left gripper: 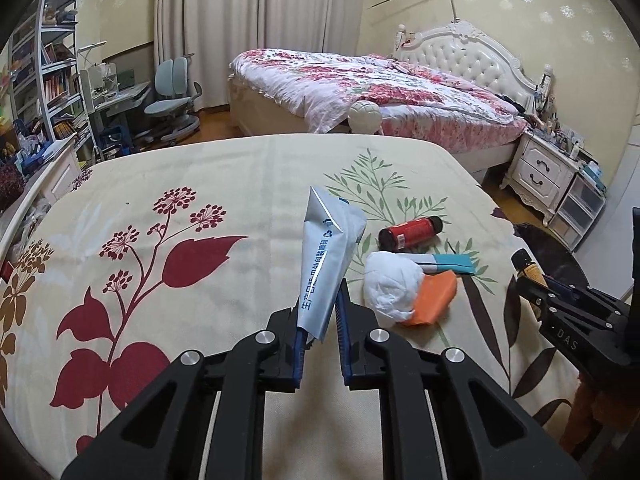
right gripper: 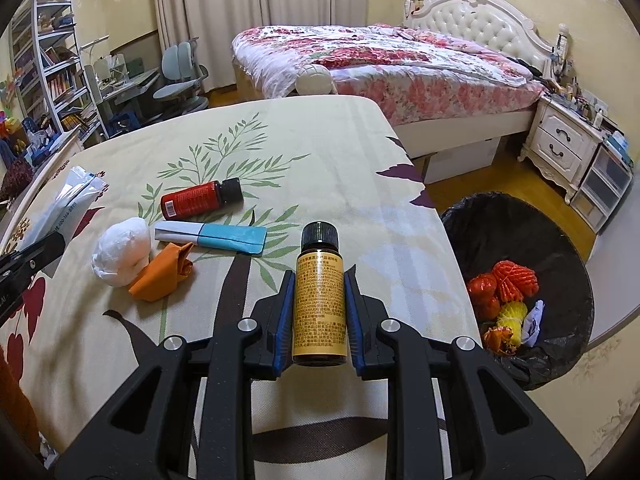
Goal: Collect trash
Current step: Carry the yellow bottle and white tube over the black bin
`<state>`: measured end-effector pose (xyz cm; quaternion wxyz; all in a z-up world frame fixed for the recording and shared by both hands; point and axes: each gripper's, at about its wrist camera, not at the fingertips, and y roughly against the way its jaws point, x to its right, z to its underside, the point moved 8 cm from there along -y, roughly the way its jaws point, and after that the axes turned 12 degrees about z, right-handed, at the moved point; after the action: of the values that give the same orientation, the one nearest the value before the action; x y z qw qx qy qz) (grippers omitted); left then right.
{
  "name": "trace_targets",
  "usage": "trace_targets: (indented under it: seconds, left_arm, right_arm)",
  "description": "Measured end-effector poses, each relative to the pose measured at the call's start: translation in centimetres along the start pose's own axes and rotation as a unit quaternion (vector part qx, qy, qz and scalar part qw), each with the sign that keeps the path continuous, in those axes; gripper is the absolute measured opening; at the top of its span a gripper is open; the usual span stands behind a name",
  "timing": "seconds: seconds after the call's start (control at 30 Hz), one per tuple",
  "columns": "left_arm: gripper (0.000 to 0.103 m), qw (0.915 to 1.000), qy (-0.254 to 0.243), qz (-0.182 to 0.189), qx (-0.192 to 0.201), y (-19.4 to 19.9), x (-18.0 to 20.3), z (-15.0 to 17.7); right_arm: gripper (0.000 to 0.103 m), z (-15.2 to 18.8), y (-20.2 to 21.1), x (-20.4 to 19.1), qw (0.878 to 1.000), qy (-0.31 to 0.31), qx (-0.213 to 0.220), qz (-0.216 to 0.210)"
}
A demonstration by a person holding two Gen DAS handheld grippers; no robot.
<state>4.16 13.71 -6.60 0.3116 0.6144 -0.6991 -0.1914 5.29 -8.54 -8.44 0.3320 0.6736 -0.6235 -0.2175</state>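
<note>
My left gripper (left gripper: 320,300) is shut on a silver foil wrapper (left gripper: 326,256) and holds it above the table; the wrapper also shows in the right wrist view (right gripper: 68,204). My right gripper (right gripper: 318,276) is shut on a brown bottle with a yellow label (right gripper: 319,300), held above the table near its right edge; it also shows in the left wrist view (left gripper: 528,266). On the table lie a red bottle (right gripper: 198,200), a white tissue ball (right gripper: 120,256), an orange wrapper (right gripper: 162,272) and a blue-and-white packet (right gripper: 212,236).
The table has a floral cloth (right gripper: 320,152). A bin with a black bag (right gripper: 520,280) stands on the floor right of the table and holds red, yellow and white trash. Behind are a bed (right gripper: 380,64), a nightstand (right gripper: 564,144), a desk chair (right gripper: 180,76) and shelves (right gripper: 48,60).
</note>
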Motion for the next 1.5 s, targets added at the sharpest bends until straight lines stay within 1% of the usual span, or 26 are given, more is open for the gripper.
trace_targets:
  seconds: [0.27,0.4,0.63,0.97,1.07,1.2,1.27,1.5]
  left_arm:
    - [0.014,0.9991,-0.020,0.035,0.015,0.5,4.0,-0.9]
    - [0.014,0.9974,-0.042,0.056,0.014,-0.4,6.8,-1.2]
    - [0.014,0.9921,-0.076,0.099,0.009,-3.3,12.5,-2.0]
    - [0.014,0.9839,-0.112,0.139,-0.008,-8.2,19.6,-2.4]
    - [0.014,0.9816,-0.125,0.144,-0.011,-9.6,21.6,-2.5]
    - [0.014,0.9794,-0.138,0.145,-0.027,-11.9,23.7,-2.3]
    - [0.014,0.9785,-0.142,0.145,-0.034,-12.8,24.4,-2.2]
    - [0.014,0.9761,-0.153,0.146,-0.049,-15.5,26.3,-2.0]
  right_arm:
    - [0.023,-0.6,2.0,2.9,0.999,-0.021,0.022,0.017]
    - [0.023,-0.9,2.5,5.3,0.998,-0.037,0.030,0.035]
    - [0.023,-1.2,2.4,10.5,0.994,-0.069,0.035,0.074]
    - [0.023,-1.0,0.0,17.2,0.987,-0.108,0.024,0.118]
    - [0.023,-0.8,-1.1,18.7,0.985,-0.119,0.017,0.125]
    - [0.023,-0.5,-2.2,20.2,0.983,-0.125,0.013,0.137]
    - [0.023,-0.3,-2.7,20.9,0.981,-0.128,0.010,0.144]
    - [0.023,0.2,-4.3,22.8,0.978,-0.149,-0.001,0.147]
